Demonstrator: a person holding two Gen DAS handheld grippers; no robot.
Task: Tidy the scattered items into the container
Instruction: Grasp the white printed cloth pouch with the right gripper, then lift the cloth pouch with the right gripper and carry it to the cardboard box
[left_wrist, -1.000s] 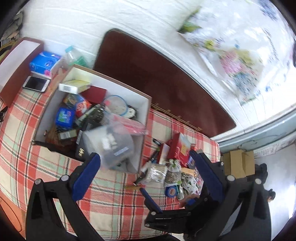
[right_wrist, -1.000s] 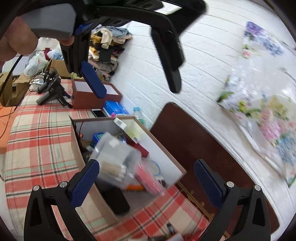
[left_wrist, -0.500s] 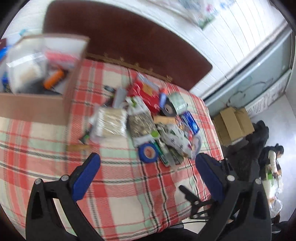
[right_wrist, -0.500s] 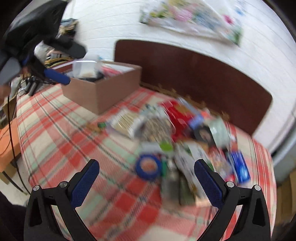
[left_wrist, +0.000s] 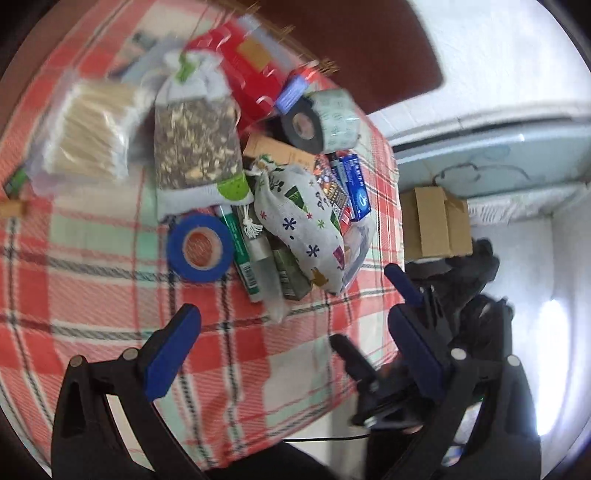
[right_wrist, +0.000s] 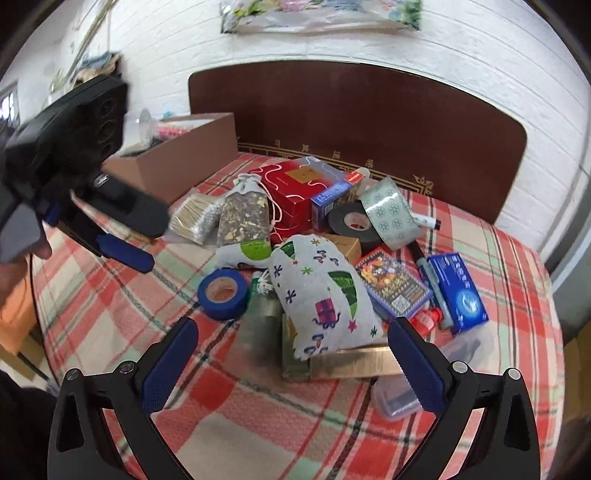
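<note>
Many loose items lie heaped on the checked cloth (left_wrist: 92, 258). Left wrist view: left gripper (left_wrist: 295, 347), jaws apart, empty, above bare cloth; blue tape roll (left_wrist: 200, 246) just ahead of the left finger, printed cloth pouch (left_wrist: 301, 225) ahead between the fingers, cotton swab pack (left_wrist: 92, 129) farther left.

Right wrist view: right gripper (right_wrist: 291, 354), jaws apart, empty; printed cloth pouch (right_wrist: 321, 291) between the fingers, just ahead. Cardboard box (right_wrist: 173, 158) stands well apart, far left. Advice: take the topmost soft pouch across its middle, closing gently so neighbours stay undisturbed.
</note>
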